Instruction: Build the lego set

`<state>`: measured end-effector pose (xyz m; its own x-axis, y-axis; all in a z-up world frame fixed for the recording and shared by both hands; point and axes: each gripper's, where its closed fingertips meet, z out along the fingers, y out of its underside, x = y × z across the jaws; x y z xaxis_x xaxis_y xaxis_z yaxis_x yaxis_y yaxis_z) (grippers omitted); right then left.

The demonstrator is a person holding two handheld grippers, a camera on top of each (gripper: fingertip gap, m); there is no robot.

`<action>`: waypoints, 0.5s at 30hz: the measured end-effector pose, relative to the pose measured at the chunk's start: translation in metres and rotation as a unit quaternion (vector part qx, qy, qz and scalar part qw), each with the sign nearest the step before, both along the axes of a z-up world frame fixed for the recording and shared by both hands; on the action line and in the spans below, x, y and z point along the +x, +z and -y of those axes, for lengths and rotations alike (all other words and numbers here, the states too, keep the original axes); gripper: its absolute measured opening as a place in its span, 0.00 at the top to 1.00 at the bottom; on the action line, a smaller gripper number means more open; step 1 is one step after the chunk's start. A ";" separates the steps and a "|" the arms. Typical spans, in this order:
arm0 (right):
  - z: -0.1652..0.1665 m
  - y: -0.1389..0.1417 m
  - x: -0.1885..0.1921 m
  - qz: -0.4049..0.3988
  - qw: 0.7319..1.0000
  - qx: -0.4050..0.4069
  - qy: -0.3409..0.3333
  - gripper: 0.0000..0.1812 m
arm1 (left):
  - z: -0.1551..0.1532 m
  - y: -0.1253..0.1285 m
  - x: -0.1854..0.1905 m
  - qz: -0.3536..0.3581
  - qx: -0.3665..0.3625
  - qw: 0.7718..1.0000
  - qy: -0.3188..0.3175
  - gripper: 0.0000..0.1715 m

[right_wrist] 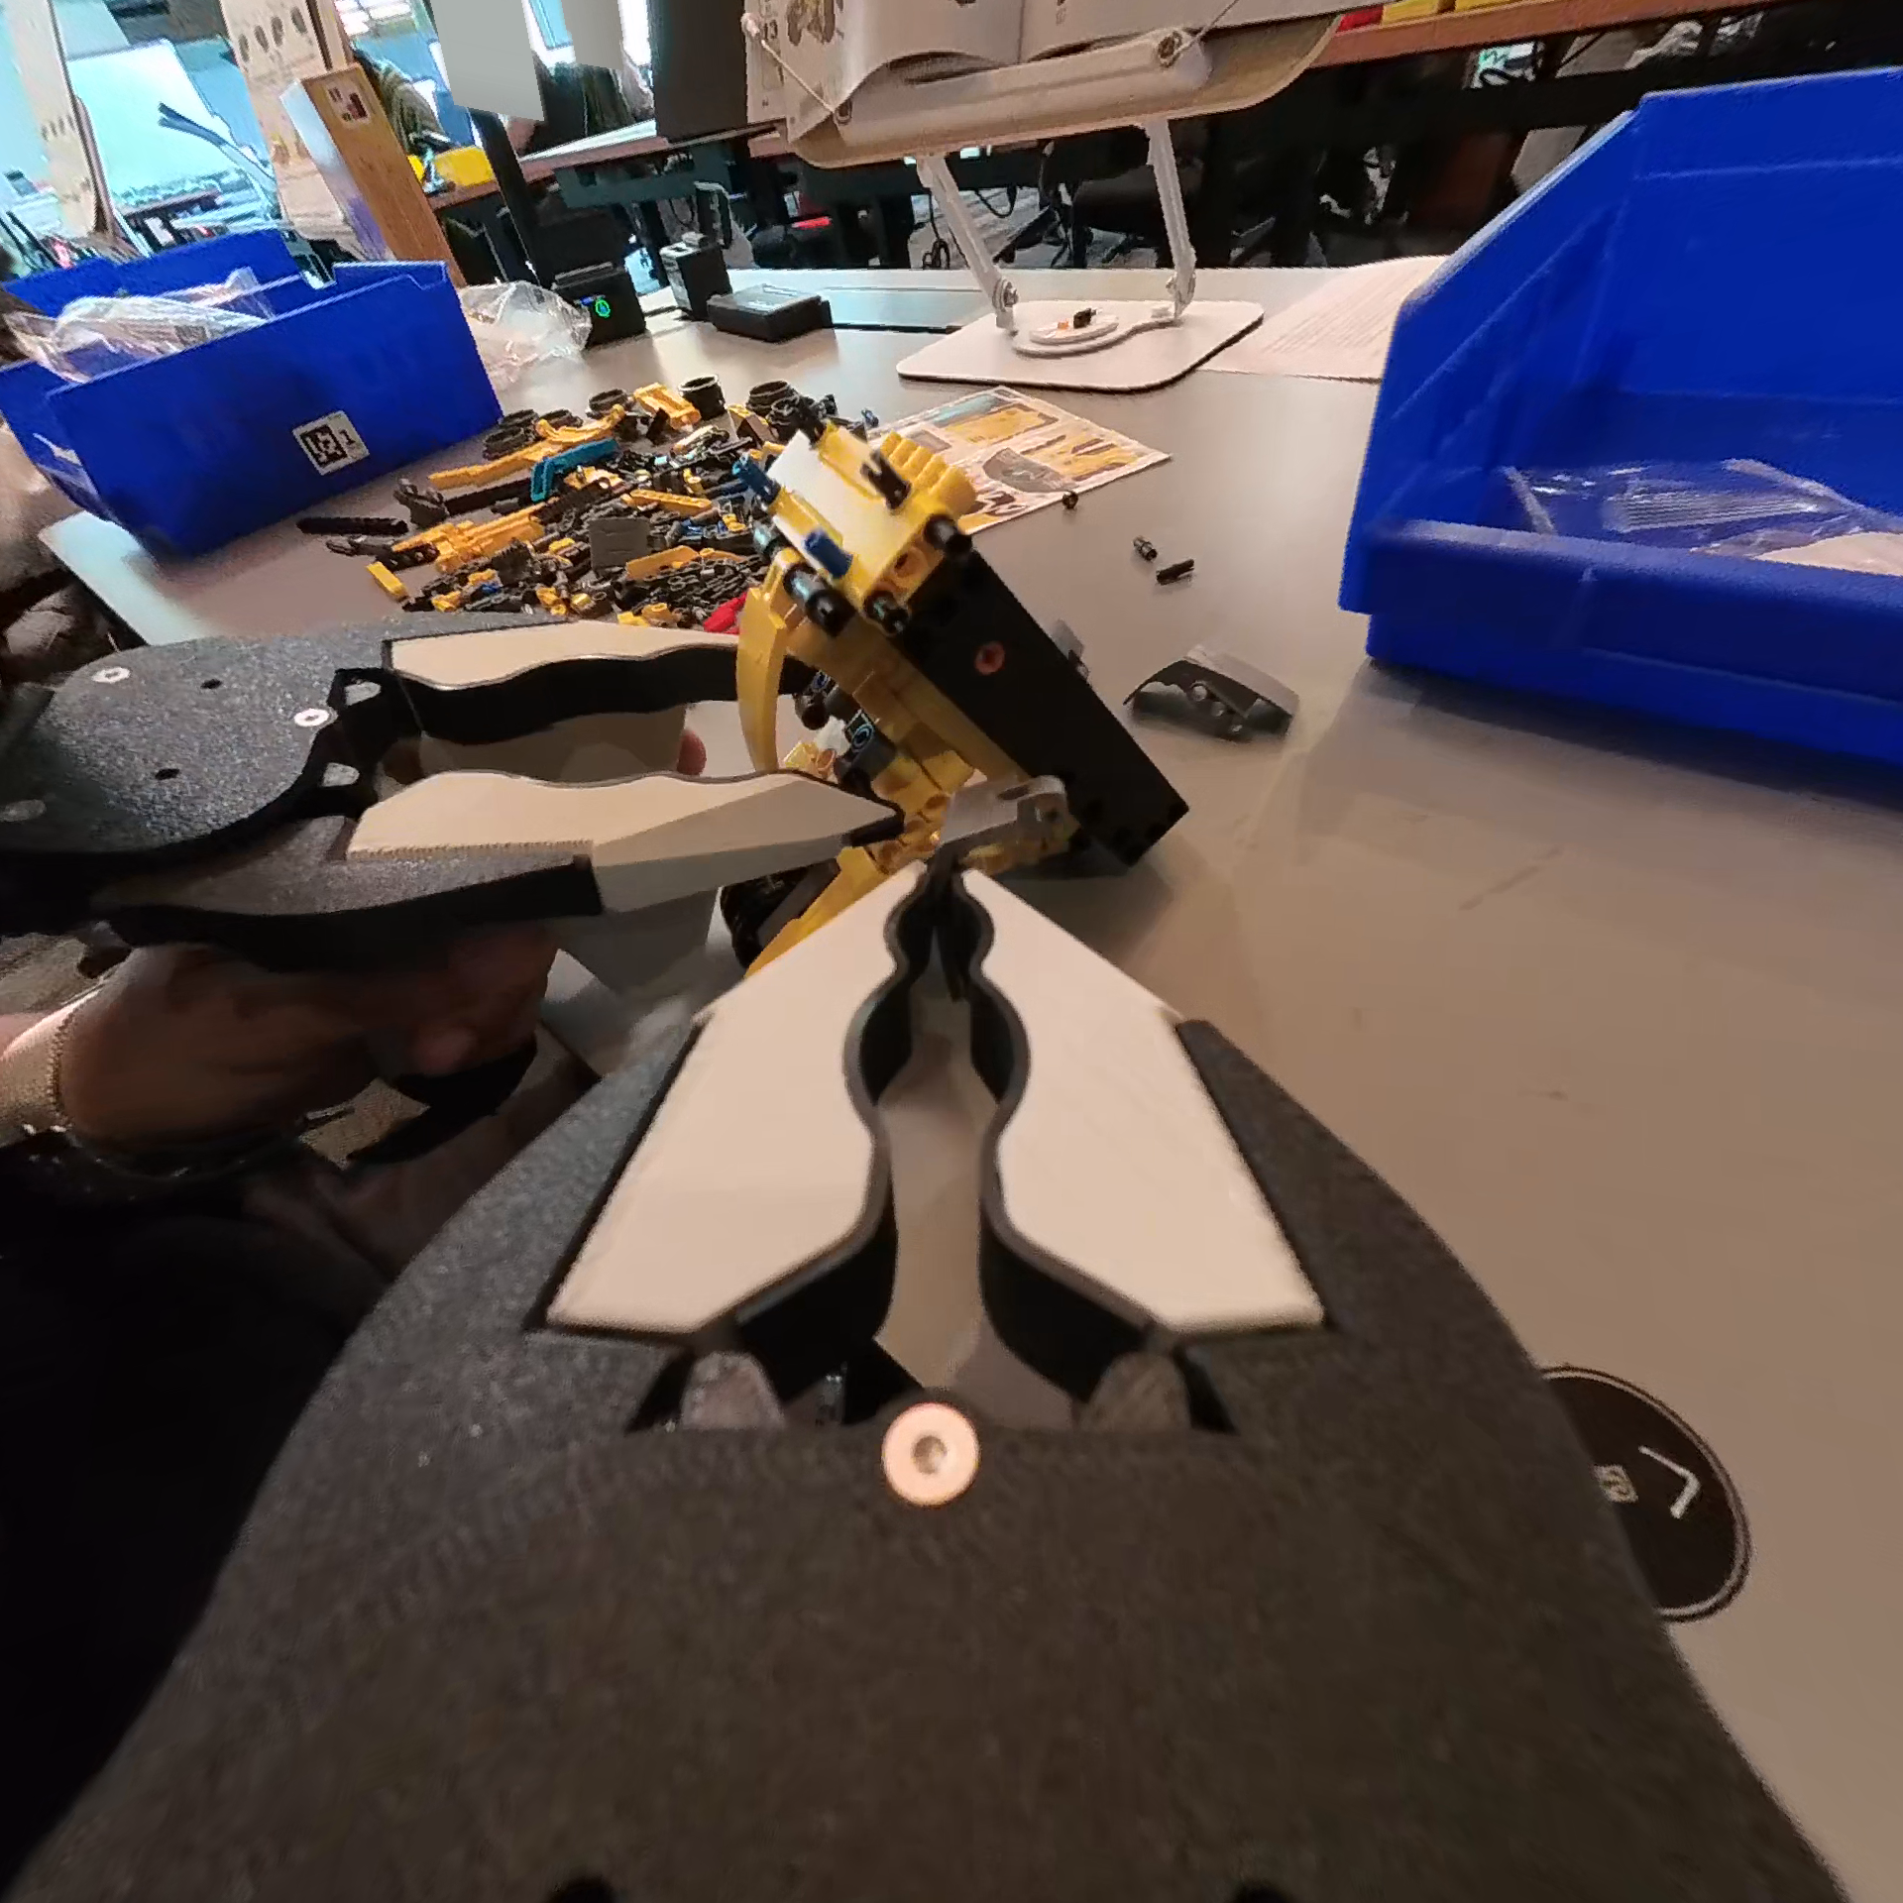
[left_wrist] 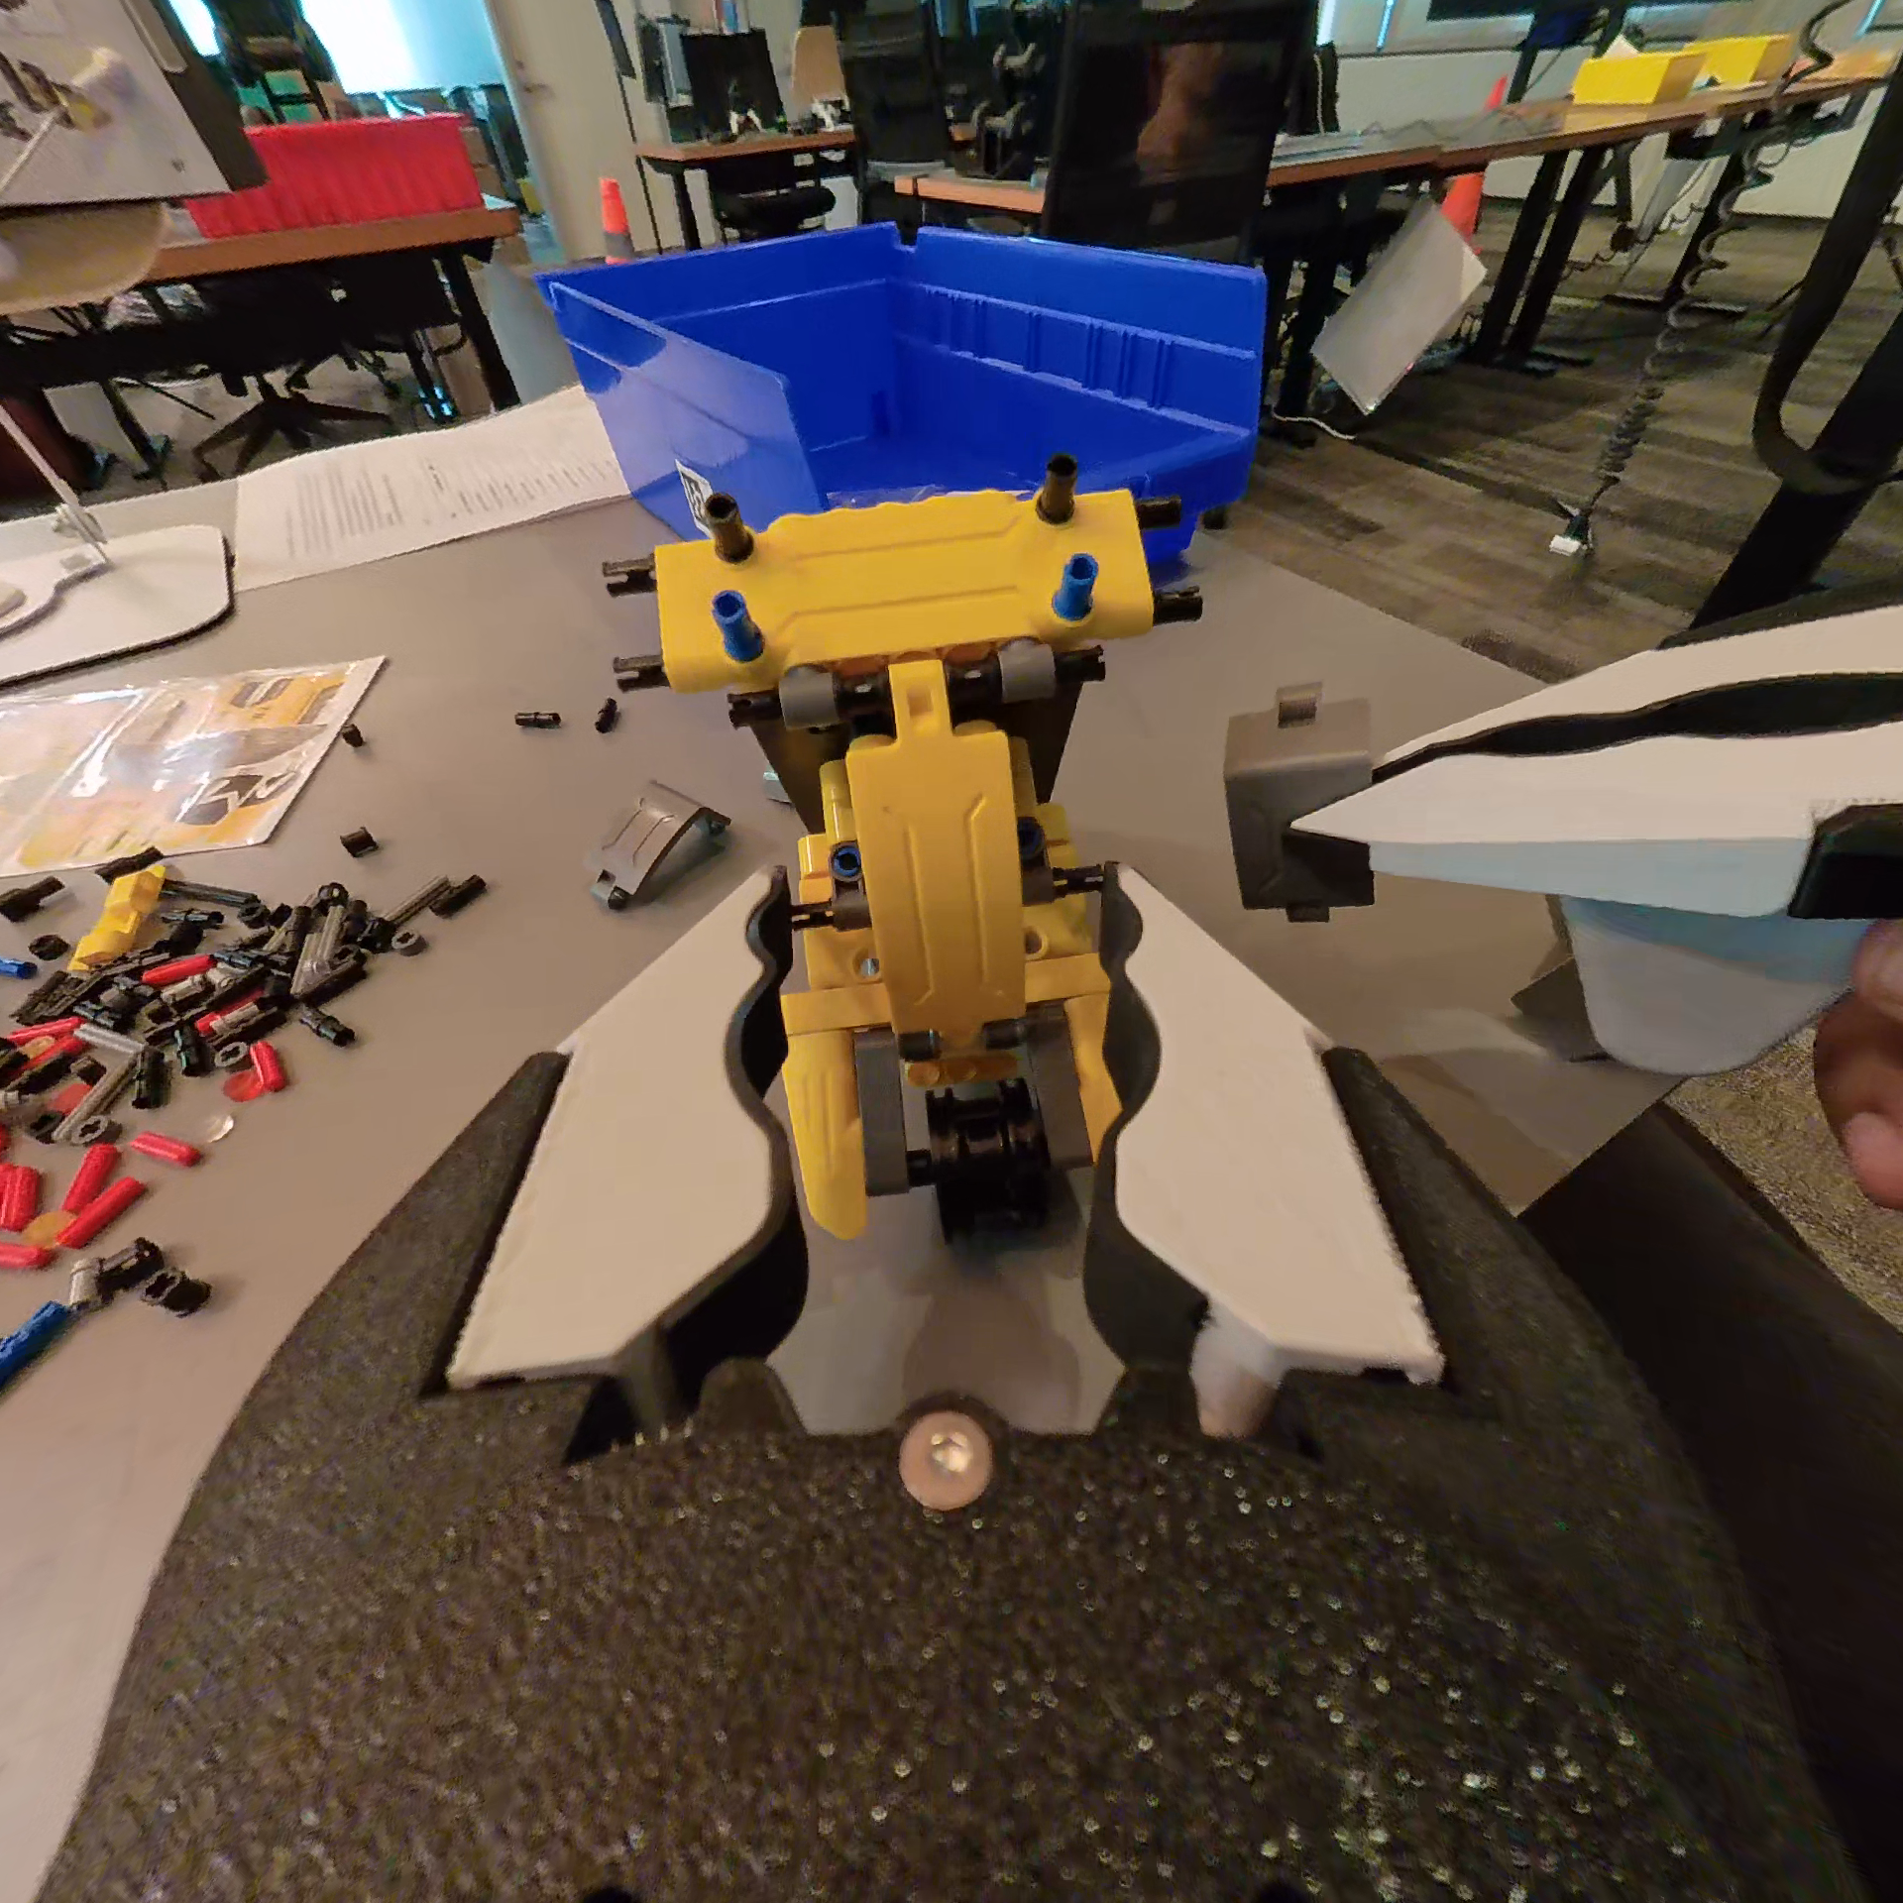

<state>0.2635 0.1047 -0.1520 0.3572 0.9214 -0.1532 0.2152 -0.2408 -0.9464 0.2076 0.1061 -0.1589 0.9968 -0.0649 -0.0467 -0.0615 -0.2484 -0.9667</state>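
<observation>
My left gripper [left_wrist: 945, 886] is shut on a yellow brick-built model [left_wrist: 932, 906] and holds it upright above the grey table [left_wrist: 463, 638]. The model has a wide yellow top panel with black and blue pins. My right gripper [right_wrist: 942, 875] is shut on a small grey panel piece [right_wrist: 1004, 816], just beside the model's lower side [right_wrist: 906, 638]. In the left wrist view the right gripper [left_wrist: 1339, 798] comes in from the right with the grey piece [left_wrist: 1292, 803], a short gap from the model. The left gripper also shows in the right wrist view [right_wrist: 814, 736].
A second grey curved panel [left_wrist: 654, 839] lies on the table. A pile of loose small parts [left_wrist: 154, 1009] and an instruction sheet [left_wrist: 175, 762] lie to the left. A blue bin [left_wrist: 700, 412] stands behind the model. Another blue bin [right_wrist: 257, 402] and a booklet stand [right_wrist: 1081, 340] are farther off.
</observation>
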 end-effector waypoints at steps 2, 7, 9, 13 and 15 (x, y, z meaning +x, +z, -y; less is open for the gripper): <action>0.000 0.002 0.001 -0.005 1.000 0.000 0.000 0.99 | 0.000 0.000 0.001 -0.007 0.002 1.000 -0.002 0.66; 0.001 0.004 0.000 -0.010 1.000 -0.001 0.003 0.99 | 0.000 0.000 0.002 -0.014 0.005 1.000 -0.006 0.66; 0.002 0.004 -0.001 -0.012 1.000 -0.001 0.006 0.99 | 0.001 0.000 0.002 -0.011 0.005 1.000 -0.010 0.67; 0.004 0.005 -0.003 -0.018 1.000 -0.005 0.011 0.99 | 0.001 0.000 0.002 -0.008 0.004 1.000 -0.017 0.67; 0.004 0.006 -0.003 -0.018 1.000 -0.003 0.011 0.99 | 0.002 0.001 0.002 -0.010 0.004 1.000 -0.020 0.67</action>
<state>0.2607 0.1006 -0.1460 0.3309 0.9280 -0.1711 0.1870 -0.2423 -0.9520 0.2099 0.1043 -0.1583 0.9922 -0.1045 -0.0680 -0.0913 -0.2372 -0.9672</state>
